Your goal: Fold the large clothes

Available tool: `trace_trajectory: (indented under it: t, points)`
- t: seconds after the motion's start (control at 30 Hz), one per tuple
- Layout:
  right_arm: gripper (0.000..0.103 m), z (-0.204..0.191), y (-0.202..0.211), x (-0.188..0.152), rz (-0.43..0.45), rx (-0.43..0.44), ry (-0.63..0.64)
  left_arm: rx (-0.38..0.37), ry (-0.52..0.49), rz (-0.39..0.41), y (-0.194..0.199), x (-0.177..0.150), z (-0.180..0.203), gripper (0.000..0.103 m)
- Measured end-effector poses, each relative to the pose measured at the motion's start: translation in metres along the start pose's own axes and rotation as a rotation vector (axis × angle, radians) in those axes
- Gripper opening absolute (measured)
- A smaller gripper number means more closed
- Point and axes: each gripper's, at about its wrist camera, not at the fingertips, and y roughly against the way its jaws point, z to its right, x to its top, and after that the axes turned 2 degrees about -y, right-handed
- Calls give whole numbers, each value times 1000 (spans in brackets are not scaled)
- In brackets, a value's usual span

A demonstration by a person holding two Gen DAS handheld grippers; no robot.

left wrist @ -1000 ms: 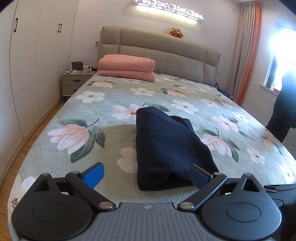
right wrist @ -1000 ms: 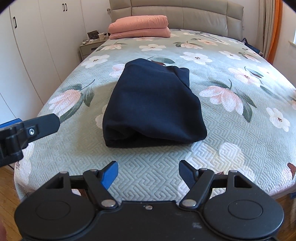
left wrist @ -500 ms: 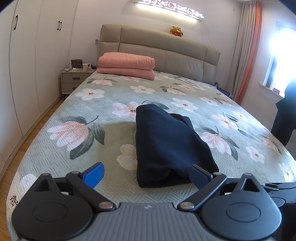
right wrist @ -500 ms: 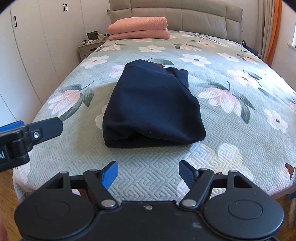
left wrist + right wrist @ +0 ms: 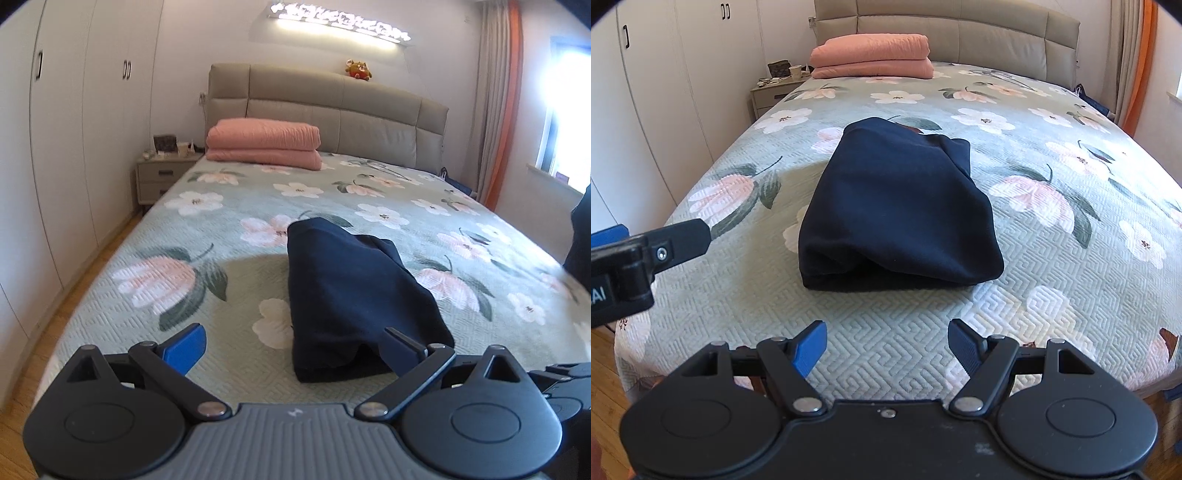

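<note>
We see the navy garment (image 5: 897,206) folded in a bundle mid-bed (image 5: 1052,302). Left gripper (image 5: 291,343) and right gripper (image 5: 886,341) both gape, empty, short of it. Risk: loose near edge bulges, so nudging could unfold it.

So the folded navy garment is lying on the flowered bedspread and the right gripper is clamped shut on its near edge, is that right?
Not quite. The right gripper is open and holds nothing, short of the folded navy garment, as the right wrist view shows. The garment does lie on the flowered bedspread.

Folded garment (image 5: 897,206) mid-bed (image 5: 1052,288), blanket (image 5: 871,55) behind by headboard (image 5: 960,29), nightstand (image 5: 768,94) left
</note>
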Motion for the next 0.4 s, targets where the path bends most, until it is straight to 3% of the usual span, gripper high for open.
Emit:
trace_trajectory:
  t: [0.4]
  points:
    - [86,4,-4,-4,-20,12,-13,96,-66,49,4,-1,5,103]
